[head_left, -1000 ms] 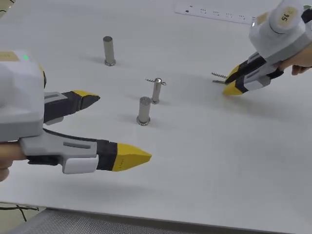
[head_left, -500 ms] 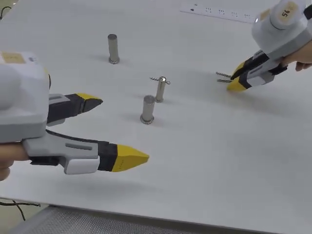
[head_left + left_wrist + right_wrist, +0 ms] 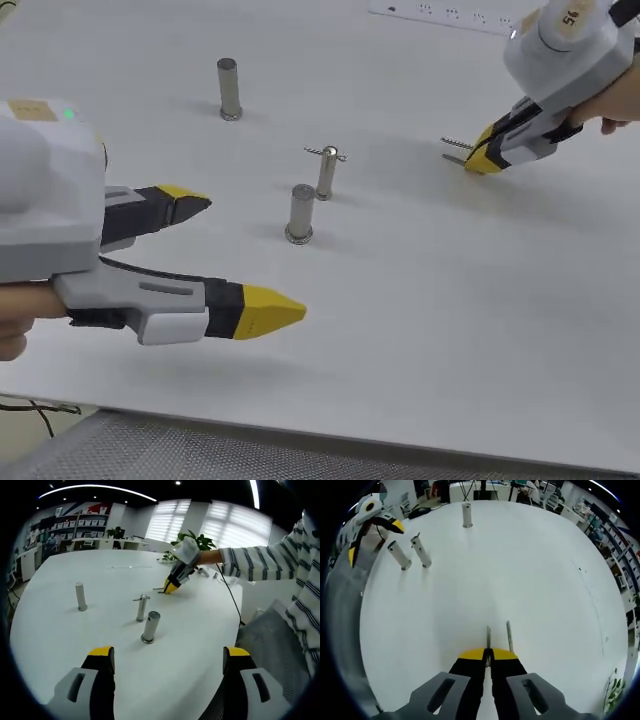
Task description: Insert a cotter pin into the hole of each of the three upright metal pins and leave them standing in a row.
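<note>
Three upright metal pins stand on the white table: one at the far left [image 3: 229, 88], a middle one [image 3: 326, 175] with a cotter pin [image 3: 322, 153] through its top, and a bare one nearest me [image 3: 300, 213]. My right gripper [image 3: 478, 160] rests low on the table at the right, shut on a cotter pin [image 3: 488, 636] that sticks out from its tips. A second cotter pin [image 3: 509, 634] lies loose just beside it. My left gripper [image 3: 252, 257] hovers open at the near left, short of the bare pin [image 3: 150, 626], with nothing between its jaws.
A white power strip [image 3: 450, 15] lies along the far edge. The table's near edge [image 3: 330, 435] runs below the left gripper. In the left gripper view, a striped sleeve [image 3: 260, 562] reaches in from the right.
The head camera has shifted a little. My right gripper has stayed at the two cotter pins with only a slight tilt. The left gripper and the three pins have not moved.
</note>
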Motion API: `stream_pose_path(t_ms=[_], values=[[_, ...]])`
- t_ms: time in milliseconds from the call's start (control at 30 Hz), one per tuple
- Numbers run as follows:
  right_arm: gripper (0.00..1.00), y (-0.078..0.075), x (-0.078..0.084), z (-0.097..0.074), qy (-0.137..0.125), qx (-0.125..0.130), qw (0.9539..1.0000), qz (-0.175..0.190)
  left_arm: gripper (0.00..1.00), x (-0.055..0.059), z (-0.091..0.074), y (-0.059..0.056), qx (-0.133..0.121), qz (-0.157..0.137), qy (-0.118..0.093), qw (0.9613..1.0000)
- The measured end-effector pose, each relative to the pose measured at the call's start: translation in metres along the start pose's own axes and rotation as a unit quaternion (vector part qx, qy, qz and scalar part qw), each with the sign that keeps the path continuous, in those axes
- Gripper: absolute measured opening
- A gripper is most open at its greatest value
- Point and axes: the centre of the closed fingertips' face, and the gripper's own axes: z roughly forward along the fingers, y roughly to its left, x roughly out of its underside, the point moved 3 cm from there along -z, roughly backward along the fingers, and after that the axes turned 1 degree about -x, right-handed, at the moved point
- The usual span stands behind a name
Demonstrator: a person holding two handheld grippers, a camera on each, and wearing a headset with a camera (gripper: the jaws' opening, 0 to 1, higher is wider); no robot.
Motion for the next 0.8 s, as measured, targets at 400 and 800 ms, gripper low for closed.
stream_pose_path(t_ms=[400,800], values=[[0.03,-0.018,0.003,0.008,0.016,0.034,0.9989,-0.03,0.89,-0.002,-0.002,0.004,0.003,0.01,0.0,0.9999],[0.02,-0.032,0.0,-0.018,-0.032,0.083,0.9955,-0.035,0.86,-0.002,-0.002,0.0,0.004,0.026,0.013,0.9996]])
